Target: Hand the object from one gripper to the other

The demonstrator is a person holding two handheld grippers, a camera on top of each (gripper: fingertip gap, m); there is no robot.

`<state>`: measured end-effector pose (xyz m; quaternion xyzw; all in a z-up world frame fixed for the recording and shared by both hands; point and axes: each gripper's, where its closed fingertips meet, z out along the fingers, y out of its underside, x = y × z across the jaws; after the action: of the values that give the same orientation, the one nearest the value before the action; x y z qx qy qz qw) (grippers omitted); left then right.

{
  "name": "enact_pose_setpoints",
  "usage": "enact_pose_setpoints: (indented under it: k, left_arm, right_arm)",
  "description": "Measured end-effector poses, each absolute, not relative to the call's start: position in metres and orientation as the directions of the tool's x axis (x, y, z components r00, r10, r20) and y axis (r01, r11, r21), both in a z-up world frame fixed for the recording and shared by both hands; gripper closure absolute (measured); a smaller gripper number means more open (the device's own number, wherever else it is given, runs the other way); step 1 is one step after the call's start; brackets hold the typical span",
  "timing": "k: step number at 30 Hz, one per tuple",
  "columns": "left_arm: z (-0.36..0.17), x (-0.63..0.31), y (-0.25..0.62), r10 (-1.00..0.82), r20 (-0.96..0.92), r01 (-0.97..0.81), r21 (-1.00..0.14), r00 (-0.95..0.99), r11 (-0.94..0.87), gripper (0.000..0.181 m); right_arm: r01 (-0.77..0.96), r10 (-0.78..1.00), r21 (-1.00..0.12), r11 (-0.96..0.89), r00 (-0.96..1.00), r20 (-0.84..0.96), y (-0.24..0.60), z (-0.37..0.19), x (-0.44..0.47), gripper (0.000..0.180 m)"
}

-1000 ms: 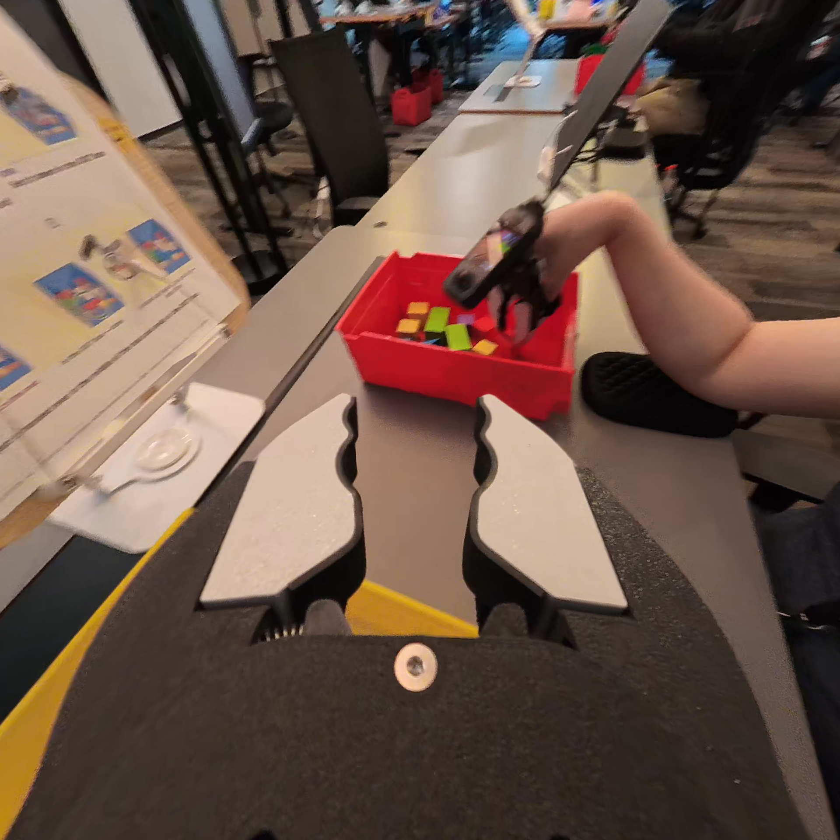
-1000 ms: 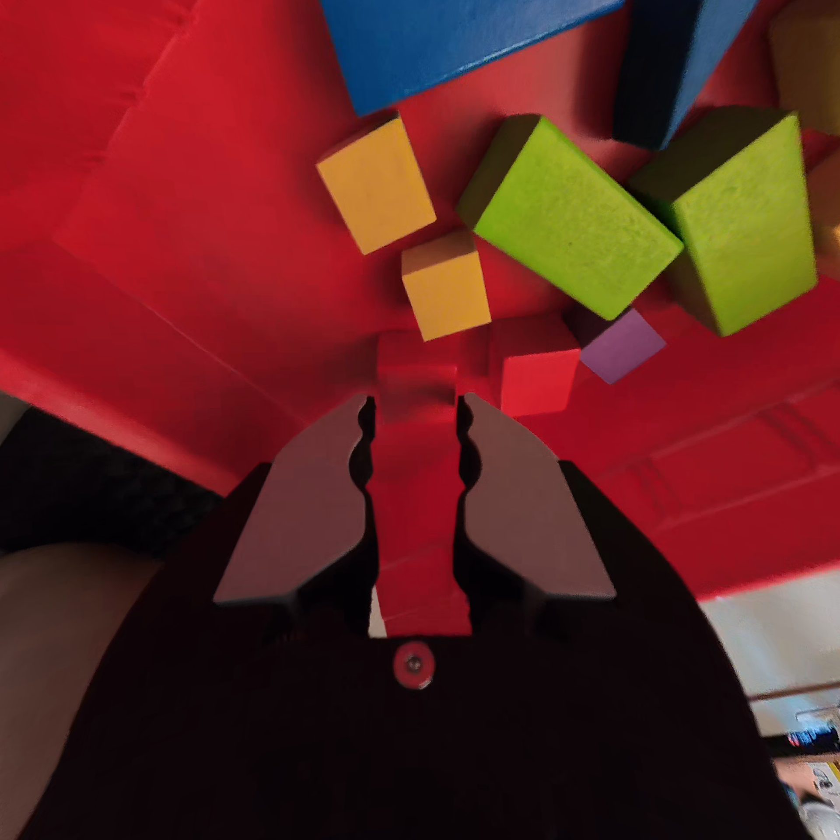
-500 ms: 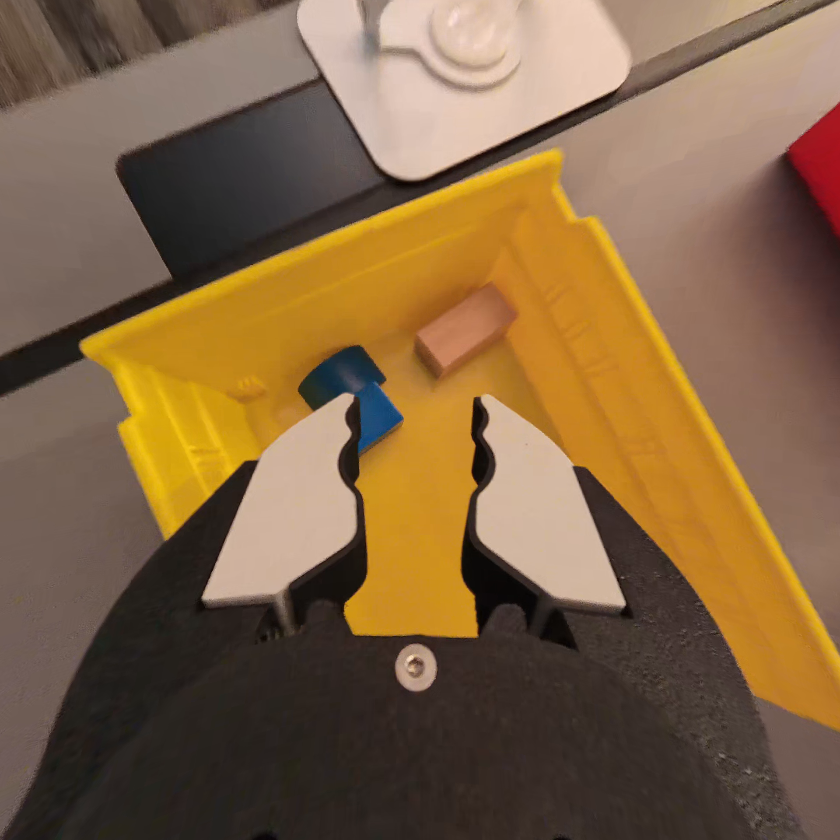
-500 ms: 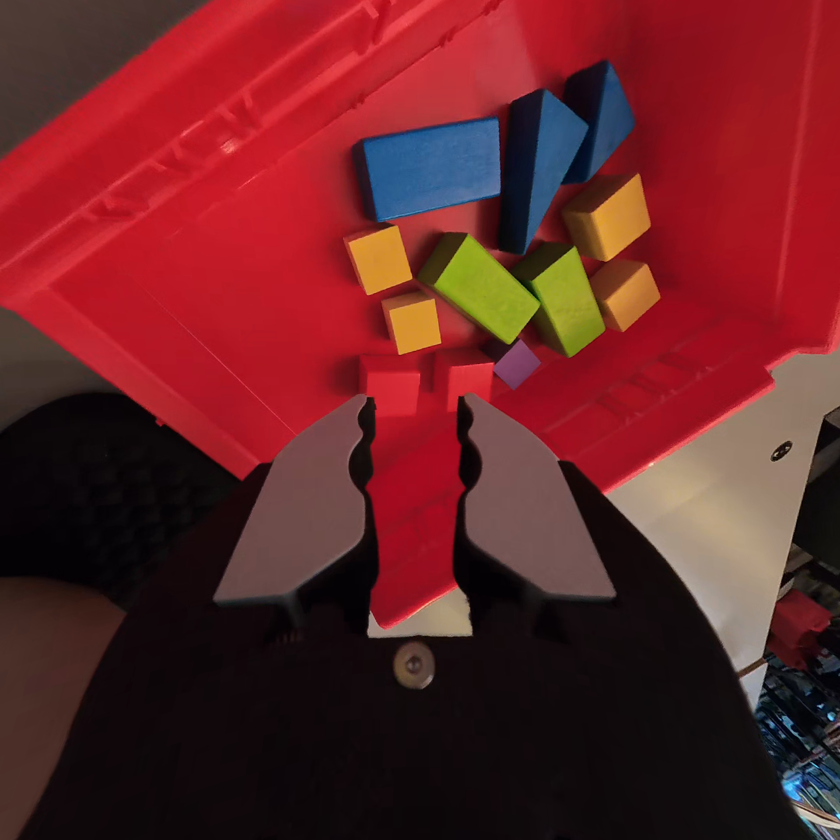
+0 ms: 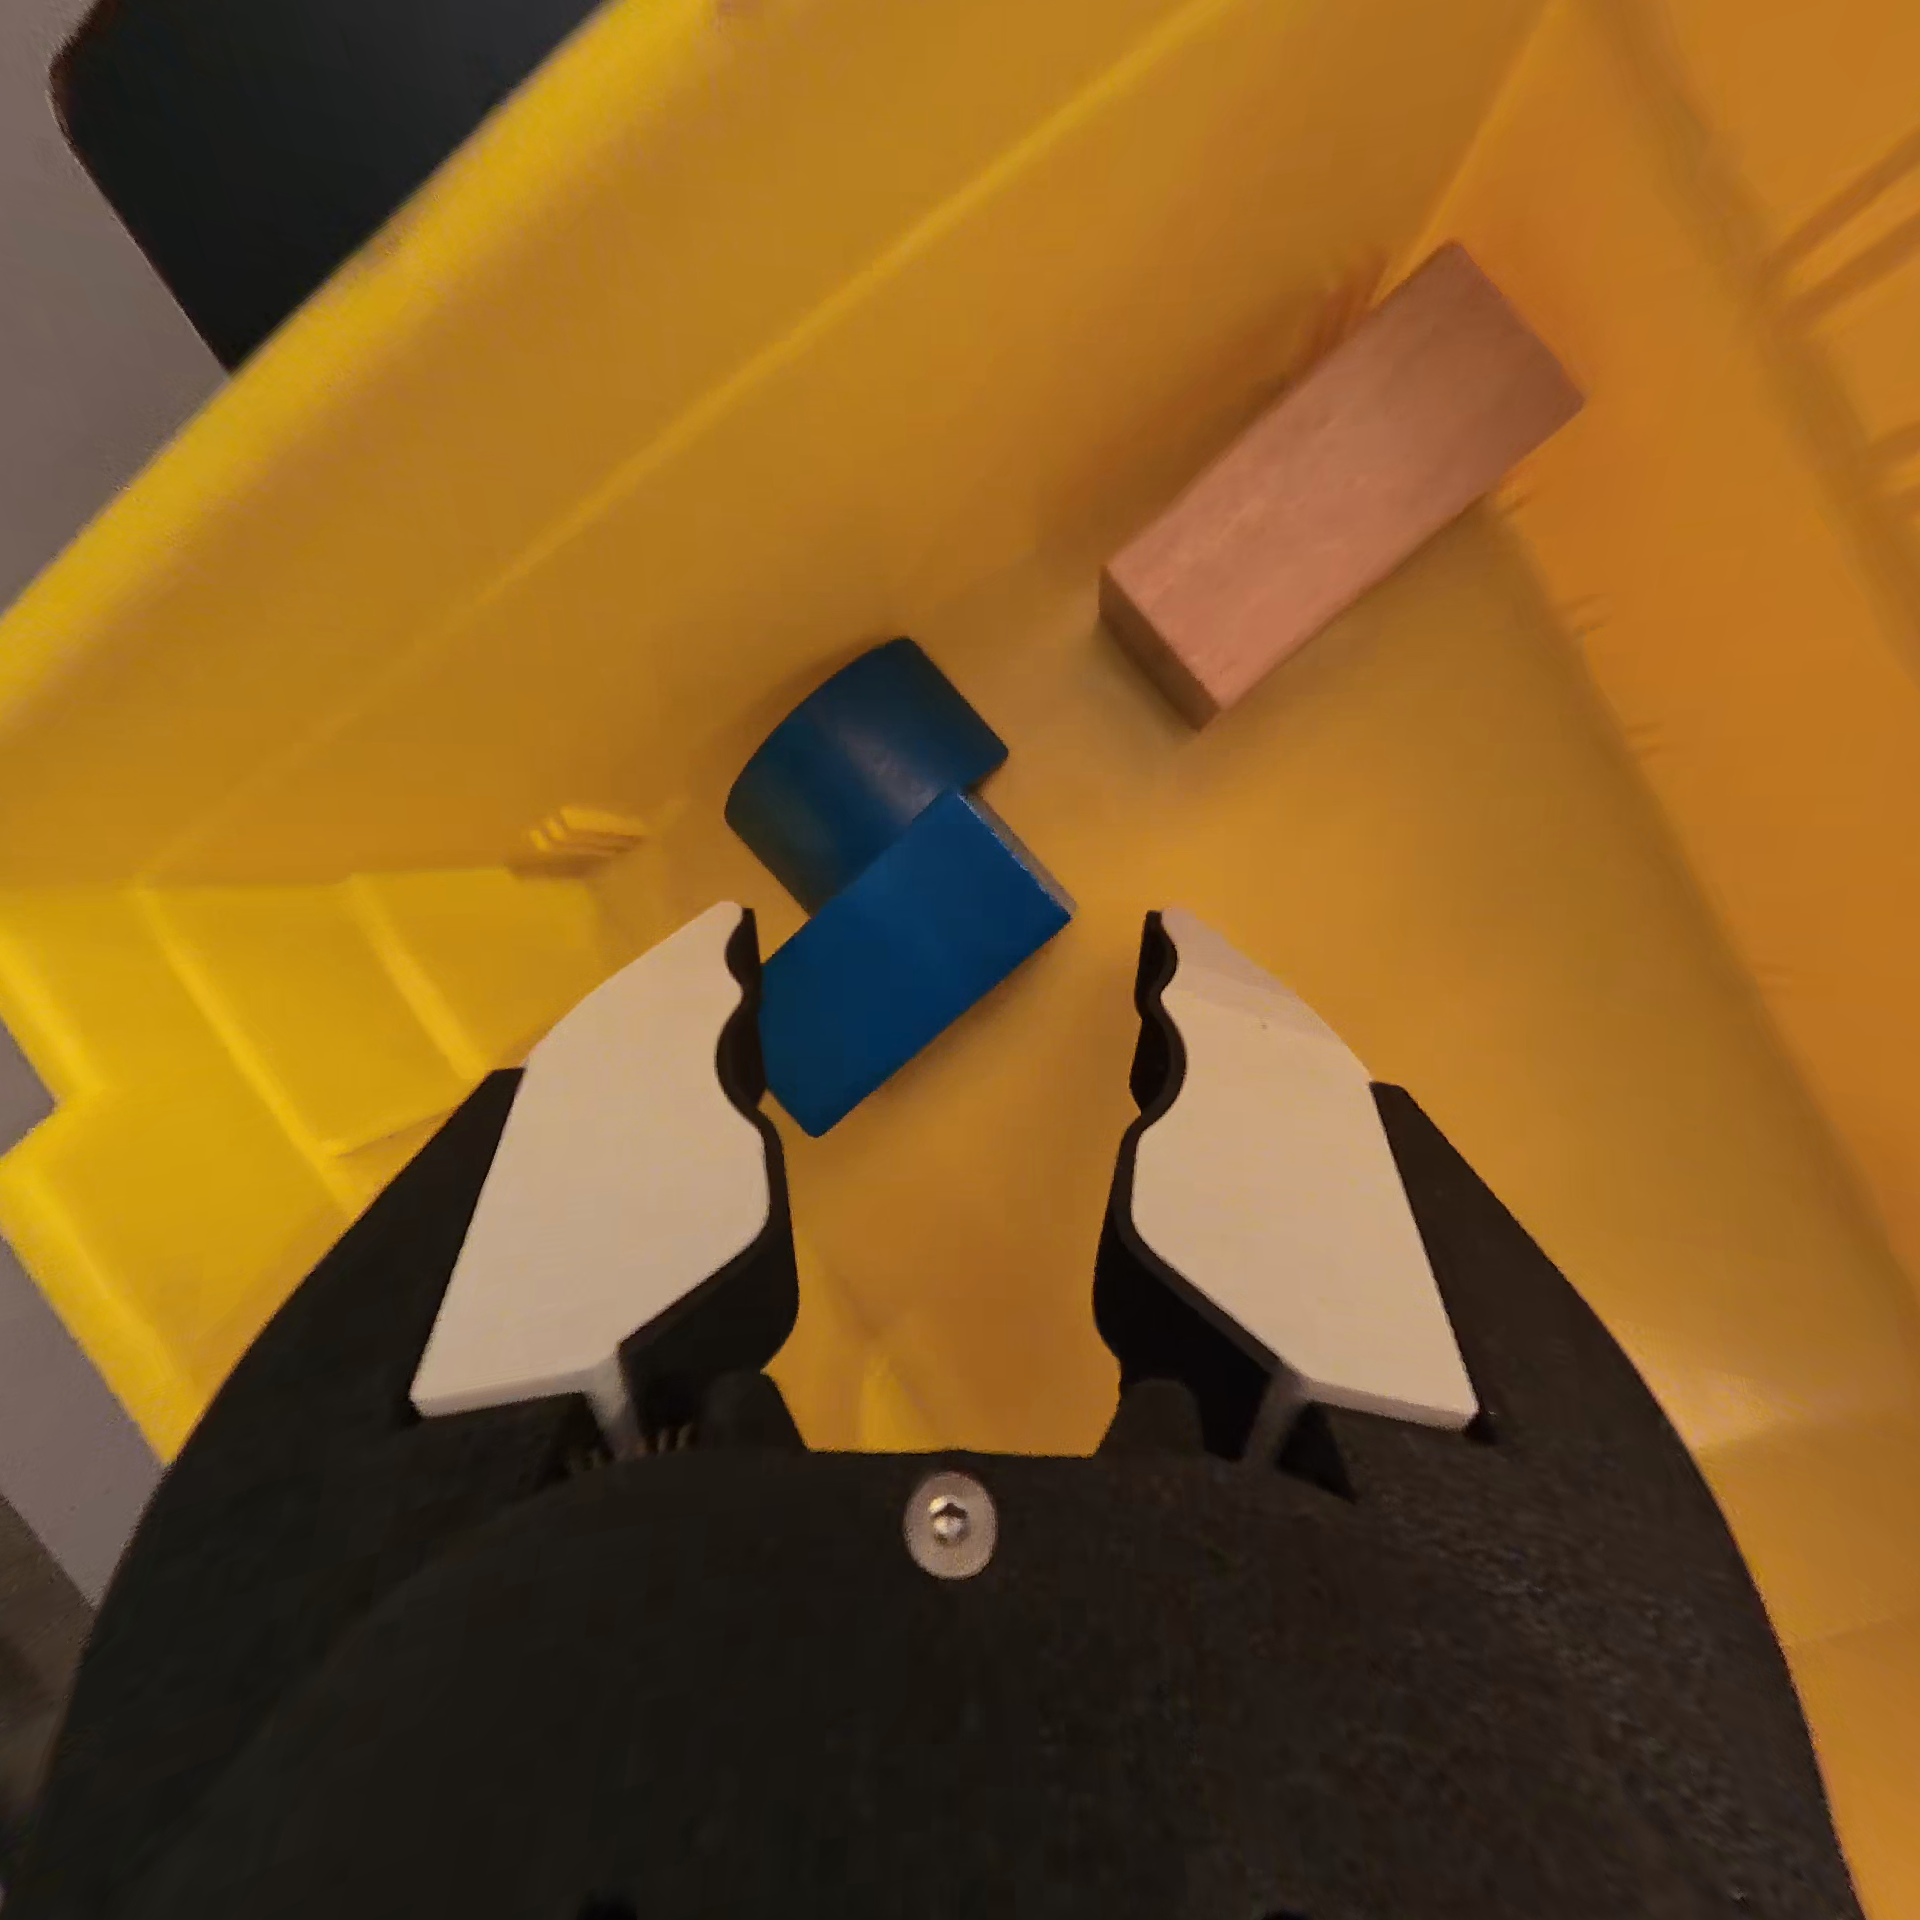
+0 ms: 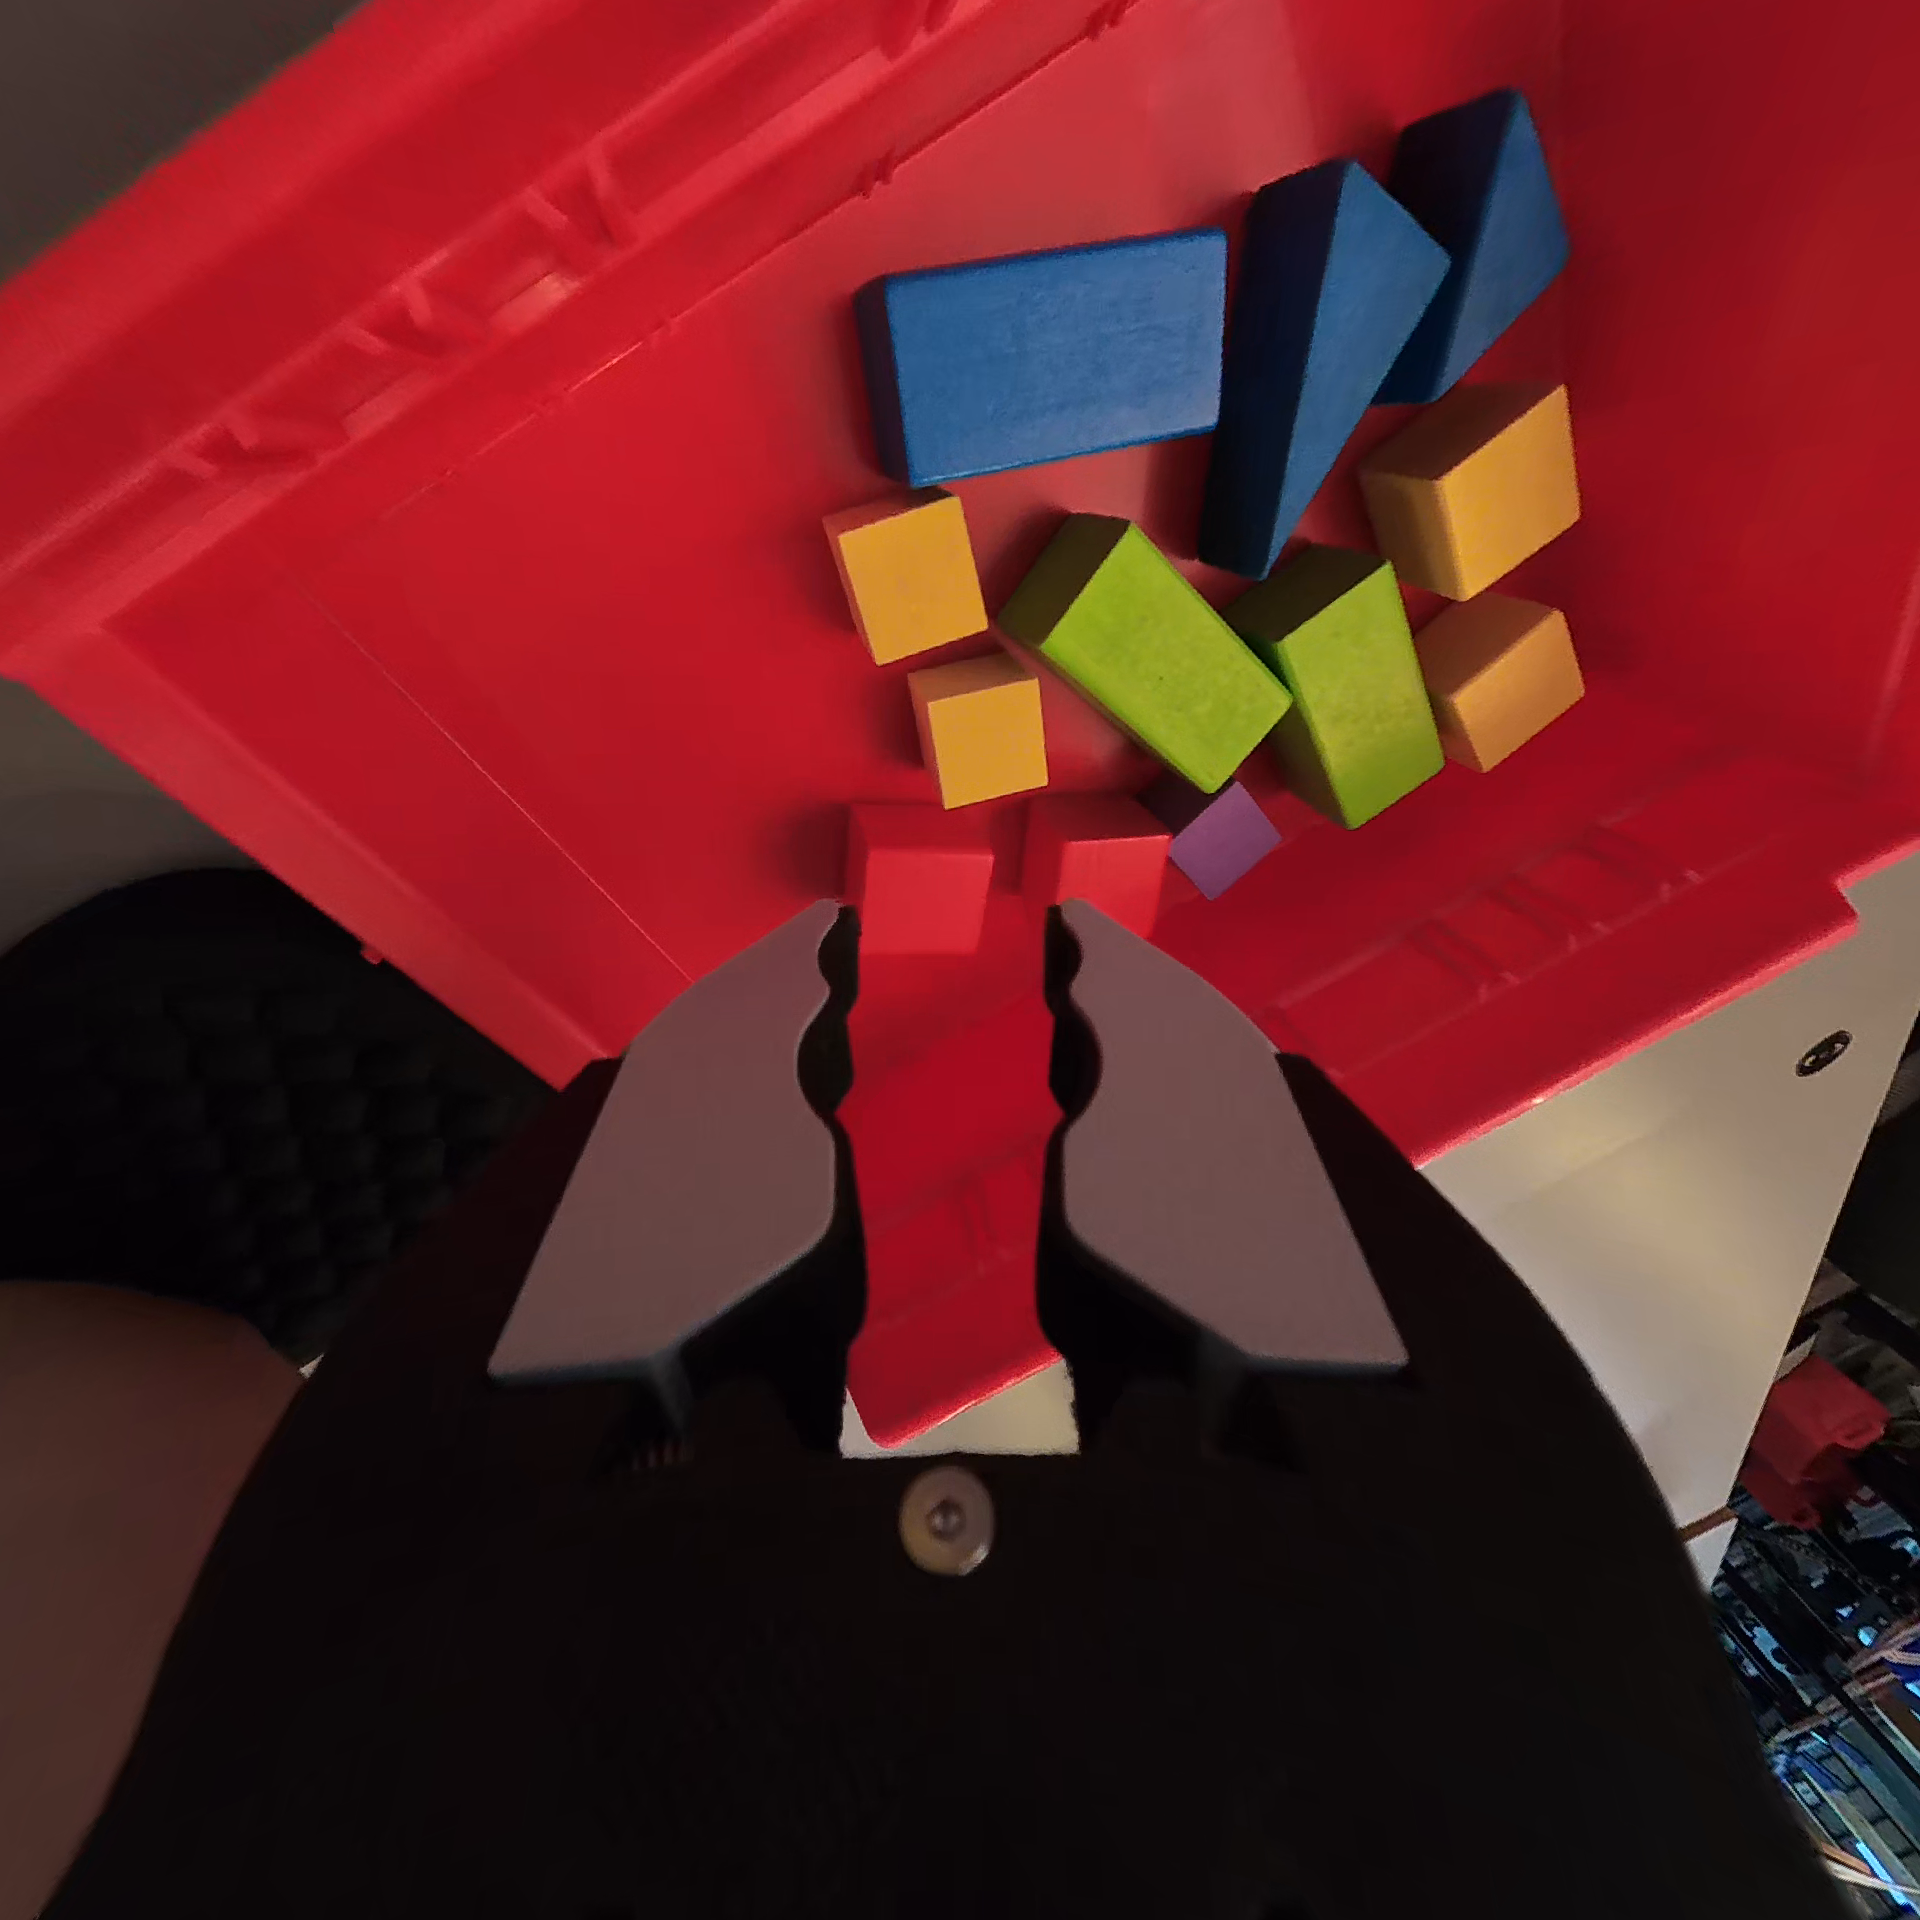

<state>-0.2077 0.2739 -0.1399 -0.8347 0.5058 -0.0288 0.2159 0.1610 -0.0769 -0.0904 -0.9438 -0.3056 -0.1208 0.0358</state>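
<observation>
Through my left wrist view, my left gripper (image 5: 943, 925) hangs over the yellow bin (image 5: 644, 436), its jaws spread wide with nothing between them. The fingers (image 5: 613, 1174) are flat pale plates with wavy inner edges, set in a black grainy body. The bin is smooth moulded plastic with ribbed walls. On its floor lies a blue block (image 5: 904, 925), painted wood, with a rounded end and a flat slanted face; its near corner sits just beside my left fingertip, though I cannot tell whether they touch. Farther off, by the right wall, lies a plain wooden block (image 5: 1340, 488), an unpainted rectangular bar with visible grain.

Through my right wrist view, my right gripper (image 6: 943, 914) hovers above the red bin (image 6: 468, 436), jaws parted by a narrower gap and gripping nothing. The bin is glossy plastic with ribs along its rim. Painted wooden blocks cluster on its floor: a flat blue slab (image 6: 1049, 353), two blue wedges (image 6: 1320, 353), two green bars (image 6: 1153, 655) leaning together, four yellow-orange cubes (image 6: 914, 592), a small purple cube (image 6: 1221, 836), and two red cubes (image 6: 920, 878) nearest my fingertips, one showing just past the gap. A black quilted pad (image 6: 208, 1070) lies on the table left of the bin, and my forearm (image 6: 114, 1507) shows at the lower left.
</observation>
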Motion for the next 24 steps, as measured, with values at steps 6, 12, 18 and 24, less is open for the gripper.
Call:
enact_pose_setpoints:
  k: [6,12,18,24]
  left_arm:
    - [-0.140,-0.215,0.257,-0.876,-0.117,-0.854,-0.315,0.468,-0.414,0.131]
    - [-0.145,-0.216,0.249,-0.884,-0.075,-0.862,-0.276,0.461,-0.426,0.134]
    - [-0.149,-0.211,0.249,-0.885,-0.038,-0.853,-0.289,0.464,-0.435,0.146]
    - [-0.145,-0.209,0.242,-0.887,0.010,-0.850,-0.282,0.461,-0.445,0.147]
  right_arm:
    - [0.590,0.576,0.016,-0.807,0.782,0.240,-0.077,-0.093,0.160,0.144]
    - [0.596,0.584,0.026,-0.802,0.776,0.237,-0.077,-0.094,0.158,0.144]
    - [0.599,0.590,0.034,-0.800,0.774,0.230,-0.078,-0.096,0.158,0.144]
    - [0.603,0.593,0.035,-0.797,0.771,0.231,-0.079,-0.095,0.158,0.146]
